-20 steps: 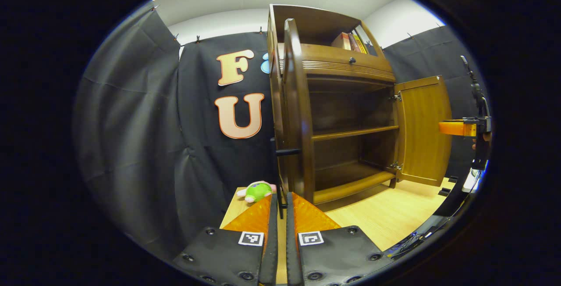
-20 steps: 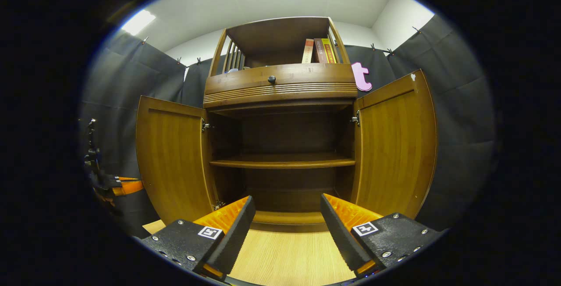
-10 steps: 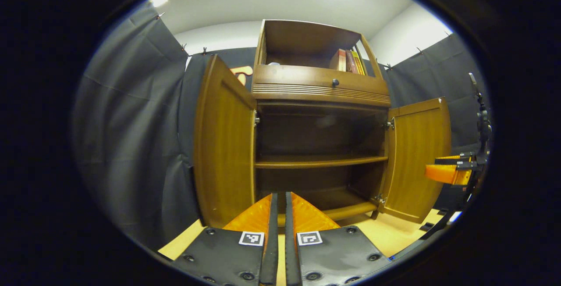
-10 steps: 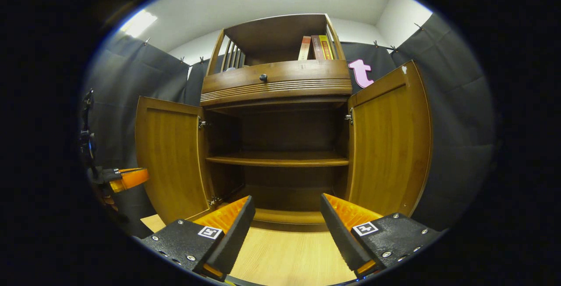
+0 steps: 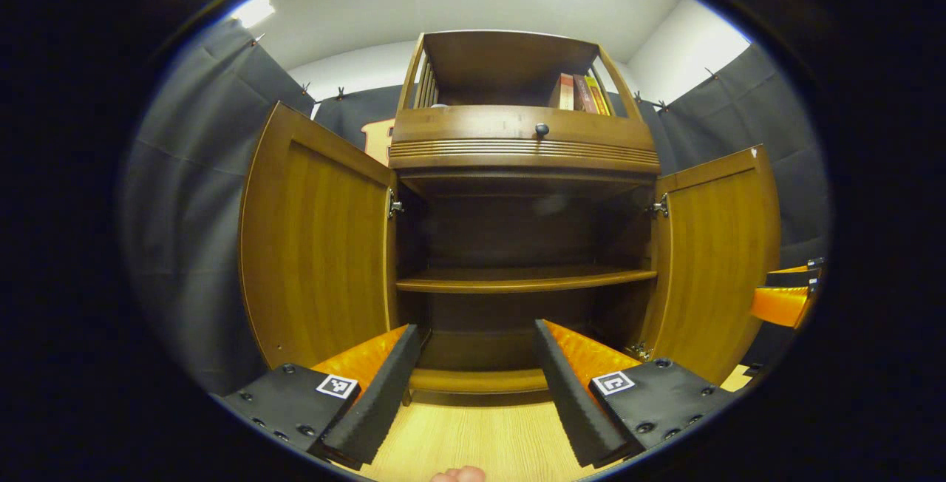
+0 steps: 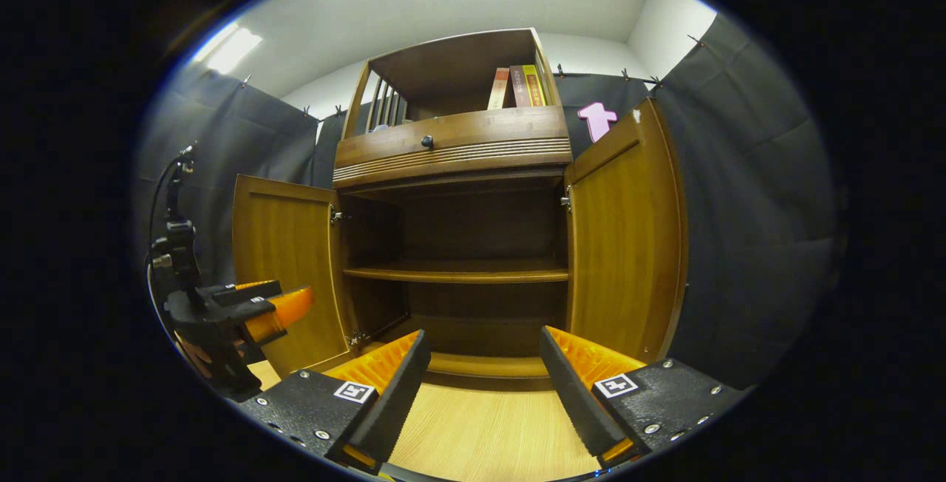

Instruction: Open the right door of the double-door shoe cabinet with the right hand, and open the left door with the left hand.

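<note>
Black cloth hangs behind the shoe cabinet (image 5: 525, 149), whose left door (image 5: 318, 245) and right door (image 5: 720, 245) both stand swung wide, so the left gripper (image 5: 473, 386) and right gripper (image 6: 480, 386), jaws spread and empty, should simply back away without brushing either door.

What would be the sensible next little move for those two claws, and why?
Probably just draw both back and stop. The left door and right door stand swung wide, the shelf is exposed, and the left claw and right claw hang open, holding nothing.
</note>
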A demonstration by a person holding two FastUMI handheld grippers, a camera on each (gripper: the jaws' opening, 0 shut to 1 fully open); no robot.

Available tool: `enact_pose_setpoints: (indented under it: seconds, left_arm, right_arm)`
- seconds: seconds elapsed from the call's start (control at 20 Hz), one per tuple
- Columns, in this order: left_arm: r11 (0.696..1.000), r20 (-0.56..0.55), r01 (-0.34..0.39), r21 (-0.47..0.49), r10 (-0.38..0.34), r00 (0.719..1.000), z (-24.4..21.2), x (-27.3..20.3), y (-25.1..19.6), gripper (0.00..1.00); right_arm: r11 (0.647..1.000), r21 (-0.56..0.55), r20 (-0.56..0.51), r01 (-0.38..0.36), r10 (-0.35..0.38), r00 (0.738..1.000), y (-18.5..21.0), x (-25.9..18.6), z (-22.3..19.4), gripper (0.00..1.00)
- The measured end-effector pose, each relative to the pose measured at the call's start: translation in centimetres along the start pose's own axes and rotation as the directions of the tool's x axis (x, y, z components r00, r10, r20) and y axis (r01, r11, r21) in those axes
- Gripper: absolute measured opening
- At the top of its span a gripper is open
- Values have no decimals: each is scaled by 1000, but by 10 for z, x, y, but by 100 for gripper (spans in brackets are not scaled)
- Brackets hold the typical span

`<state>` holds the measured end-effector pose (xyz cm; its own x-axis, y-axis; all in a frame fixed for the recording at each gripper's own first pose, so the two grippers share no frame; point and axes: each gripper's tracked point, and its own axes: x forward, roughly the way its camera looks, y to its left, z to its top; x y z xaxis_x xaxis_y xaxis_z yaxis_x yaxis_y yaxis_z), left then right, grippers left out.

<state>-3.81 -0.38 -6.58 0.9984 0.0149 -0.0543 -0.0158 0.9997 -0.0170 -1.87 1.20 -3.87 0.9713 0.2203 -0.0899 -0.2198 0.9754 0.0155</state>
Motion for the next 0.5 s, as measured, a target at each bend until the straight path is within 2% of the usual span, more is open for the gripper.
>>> enact_pose_setpoints:
  seconds: [0.2,0.5]
  left_arm:
    - [1000,12,-8,-24,8,1000,3,4,-7,100]
    - [1000,47,-19,22,18,999,11,4,-6,99]
  right_arm:
    - [1000,15,-11,18,-17,1000,-14,-2,-5,92]
    - [1000,24,-17,19,-18,1000,-18,1,-8,92]
